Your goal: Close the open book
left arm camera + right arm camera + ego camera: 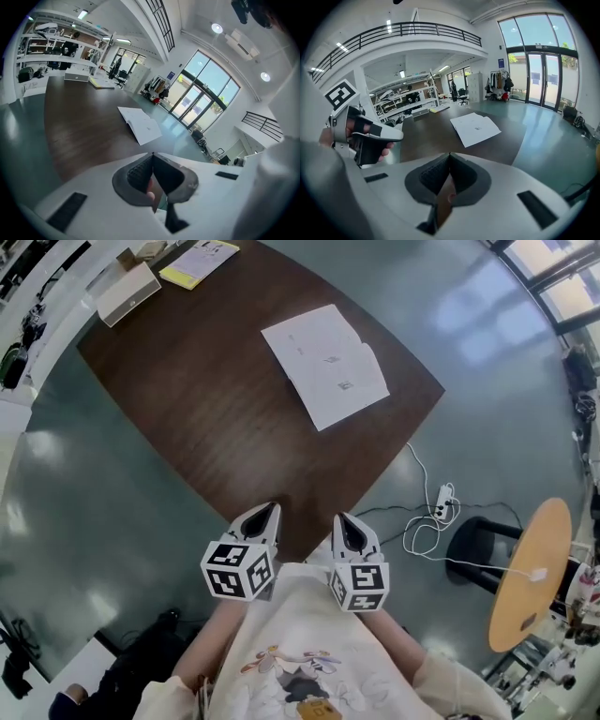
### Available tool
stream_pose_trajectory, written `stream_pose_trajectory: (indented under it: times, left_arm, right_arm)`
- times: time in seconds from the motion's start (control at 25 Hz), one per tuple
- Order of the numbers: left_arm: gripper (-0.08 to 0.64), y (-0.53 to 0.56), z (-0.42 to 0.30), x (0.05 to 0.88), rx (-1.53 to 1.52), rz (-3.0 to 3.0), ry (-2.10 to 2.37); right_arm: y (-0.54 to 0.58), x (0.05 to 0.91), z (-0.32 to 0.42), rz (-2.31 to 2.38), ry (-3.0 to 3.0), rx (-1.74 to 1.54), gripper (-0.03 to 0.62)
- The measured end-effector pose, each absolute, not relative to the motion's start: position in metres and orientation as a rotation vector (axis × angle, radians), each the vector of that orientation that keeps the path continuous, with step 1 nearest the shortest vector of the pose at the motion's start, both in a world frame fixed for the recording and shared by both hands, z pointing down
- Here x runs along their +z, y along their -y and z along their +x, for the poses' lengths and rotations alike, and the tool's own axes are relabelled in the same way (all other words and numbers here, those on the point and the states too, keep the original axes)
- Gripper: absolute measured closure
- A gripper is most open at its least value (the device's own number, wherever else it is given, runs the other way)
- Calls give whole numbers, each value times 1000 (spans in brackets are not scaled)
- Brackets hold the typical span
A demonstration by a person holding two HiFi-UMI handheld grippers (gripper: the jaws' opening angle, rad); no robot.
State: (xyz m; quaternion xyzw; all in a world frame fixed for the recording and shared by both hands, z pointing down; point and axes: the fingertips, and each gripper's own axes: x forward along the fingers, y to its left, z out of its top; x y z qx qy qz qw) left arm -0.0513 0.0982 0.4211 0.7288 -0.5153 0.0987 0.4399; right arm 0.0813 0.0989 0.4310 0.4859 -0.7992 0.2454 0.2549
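Note:
The open book (325,365) lies flat with white pages up on the dark wooden table (206,418), toward its far right side. It also shows ahead as the white book (139,124) in the left gripper view and the same book (475,128) in the right gripper view. My left gripper (271,510) is shut and empty at the table's near corner. My right gripper (343,519) hovers beside it, also shut and empty. Both are well short of the book. The right gripper view also catches the left gripper (396,137) in the person's hand.
A white box (128,292) and a yellow-and-white booklet (199,261) sit at the table's far left end. On the floor to the right lie a power strip with white cable (442,507), a black stool (483,549) and a round wooden side table (530,573).

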Motion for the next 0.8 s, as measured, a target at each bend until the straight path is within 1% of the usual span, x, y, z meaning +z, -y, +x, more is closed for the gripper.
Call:
stream_pose_trajectory:
  times: [0.28, 0.32, 0.52, 0.8]
  left_arm:
    - [548, -58, -40, 439, 155, 1724, 1207]
    - [538, -50, -39, 445, 118, 1700, 1188]
    - [446, 1, -28, 473, -55, 1634, 1098]
    - [377, 66, -22, 507, -190, 1625, 1019]
  right_arm:
    - [-59, 433, 81, 1317, 2176, 703, 586]
    - [-56, 434, 81, 1317, 2175, 710, 586]
    - [-47, 443, 85, 1325, 2164, 742, 586]
    - [-44, 456, 101, 1359, 2111, 791, 586]
